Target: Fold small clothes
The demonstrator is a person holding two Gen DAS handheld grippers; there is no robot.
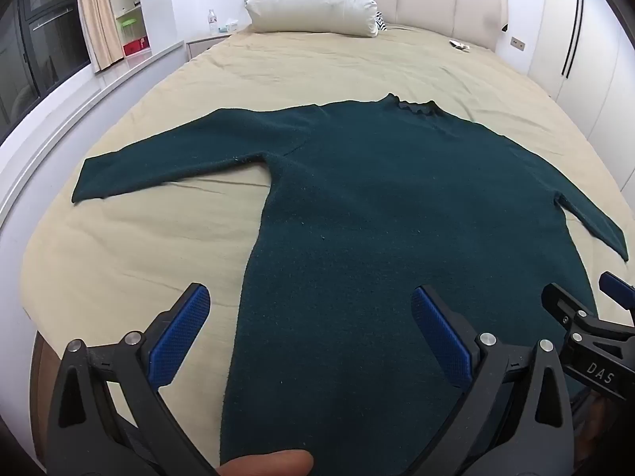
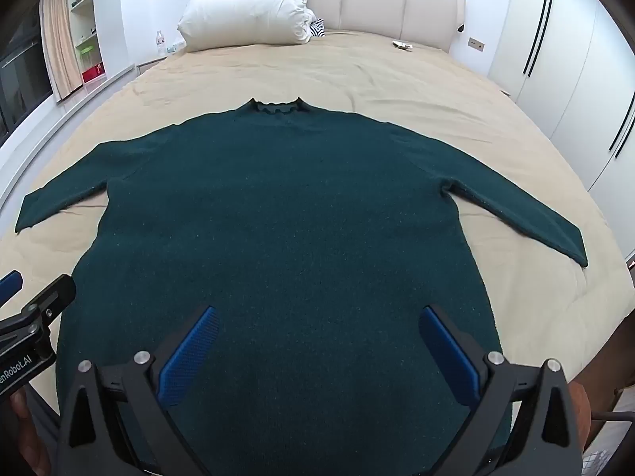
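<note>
Bedroom with pale wardrobes and a padded headboard (image 2: 337, 0), tan bed (image 2: 397, 79) filling both views, white pillow (image 2: 246, 12) resting against the headboard, water bottle (image 1: 213, 22) standing on the nightstand at far left. Lying flat across the bed, front or back side up cannot tell, a dark green sweater (image 2: 278, 218): collar (image 2: 276, 108) pointing toward the headboard, hem toward the camera, left sleeve (image 1: 166, 166) and right sleeve (image 2: 524, 214) spread out to the sides and angling slightly down.

Hovering over the hem end: left tongs (image 1: 309, 337) gaping wide apart, gripping nothing, straddling the sweater's left side edge, one blue pad over bare sheet and the other over knit. Right tongs (image 2: 317, 353) likewise wide apart and empty, both pads above the lower body of the sweater. Touching the fabric or just above it: cannot tell.

Looking soft, thick and floppy, probably light, with a fuzzy knit unlikely to slip from ribbed pads but likely to sag and stretch when lifted by one point. No fold showing yet. Probably best pinching at a sleeve cuff or shoulder seam, taking both layers together, and carrying the sleeve in across the body; dragging low risks rucking the sheet beneath.
</note>
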